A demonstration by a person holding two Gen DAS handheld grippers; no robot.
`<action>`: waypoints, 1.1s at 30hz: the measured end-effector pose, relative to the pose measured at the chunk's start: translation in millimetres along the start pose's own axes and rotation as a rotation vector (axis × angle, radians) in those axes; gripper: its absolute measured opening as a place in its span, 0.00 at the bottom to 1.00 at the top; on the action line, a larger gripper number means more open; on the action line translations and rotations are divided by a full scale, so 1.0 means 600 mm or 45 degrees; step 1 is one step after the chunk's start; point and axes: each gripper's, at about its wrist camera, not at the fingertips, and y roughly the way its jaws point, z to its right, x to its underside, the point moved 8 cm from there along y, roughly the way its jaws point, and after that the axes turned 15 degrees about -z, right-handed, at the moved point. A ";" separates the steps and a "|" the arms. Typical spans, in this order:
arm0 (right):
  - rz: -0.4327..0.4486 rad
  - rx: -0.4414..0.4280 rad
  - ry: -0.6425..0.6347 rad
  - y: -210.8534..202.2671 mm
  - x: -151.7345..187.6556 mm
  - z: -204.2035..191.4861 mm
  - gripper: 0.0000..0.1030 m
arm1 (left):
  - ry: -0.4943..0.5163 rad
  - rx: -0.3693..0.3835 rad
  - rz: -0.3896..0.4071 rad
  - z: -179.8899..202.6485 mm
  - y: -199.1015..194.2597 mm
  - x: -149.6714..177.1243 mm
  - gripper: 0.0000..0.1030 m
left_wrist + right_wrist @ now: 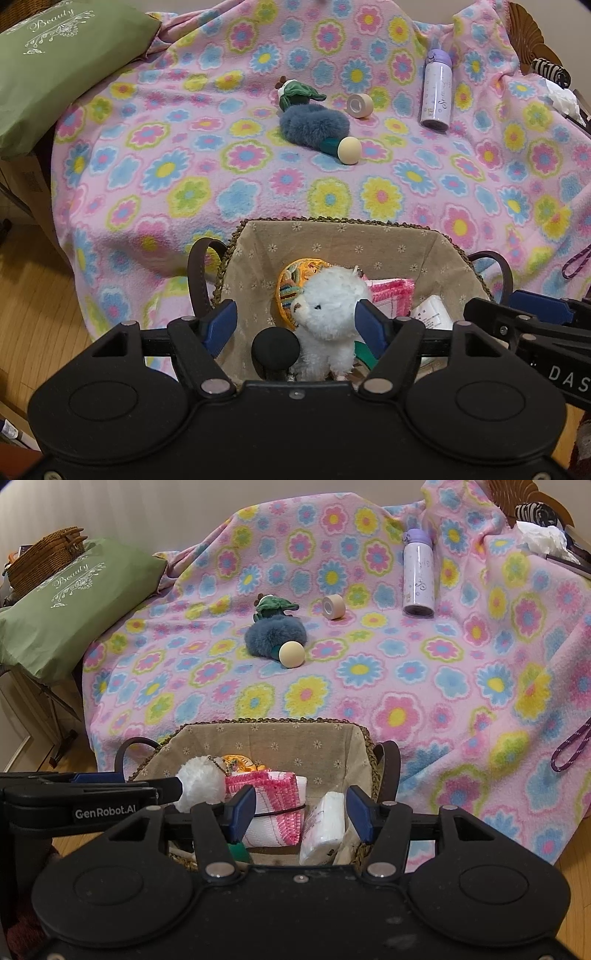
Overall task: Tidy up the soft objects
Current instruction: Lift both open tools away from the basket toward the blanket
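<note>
Left tool (295,317) released around fluffy white plush bear (328,306) inside fabric-lined woven basket (332,236), right tool (301,806) released above white tissue pack (323,823)

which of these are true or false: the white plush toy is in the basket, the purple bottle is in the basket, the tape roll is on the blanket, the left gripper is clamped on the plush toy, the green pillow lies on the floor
1. The white plush toy is in the basket. True.
2. The purple bottle is in the basket. False: it lies on the flowered blanket.
3. The tape roll is on the blanket. True.
4. The left gripper is clamped on the plush toy. False: its fingers stand apart around the toy, not pressing it.
5. The green pillow lies on the floor. False: it rests raised beside the blanket's edge.
</note>
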 end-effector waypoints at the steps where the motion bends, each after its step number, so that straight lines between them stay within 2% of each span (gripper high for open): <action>1: -0.001 0.000 0.001 0.000 0.000 0.001 0.53 | 0.000 0.000 -0.001 0.000 0.000 0.000 0.64; 17: -0.010 -0.003 0.006 0.002 0.000 0.003 0.56 | -0.001 -0.001 -0.007 -0.004 0.002 0.003 0.65; 21: -0.011 -0.004 0.005 0.002 0.000 0.004 0.57 | -0.001 0.000 -0.003 -0.004 0.001 0.004 0.72; 33: -0.010 0.000 0.036 0.005 -0.003 0.012 0.64 | -0.005 -0.003 0.013 -0.005 -0.003 0.001 0.72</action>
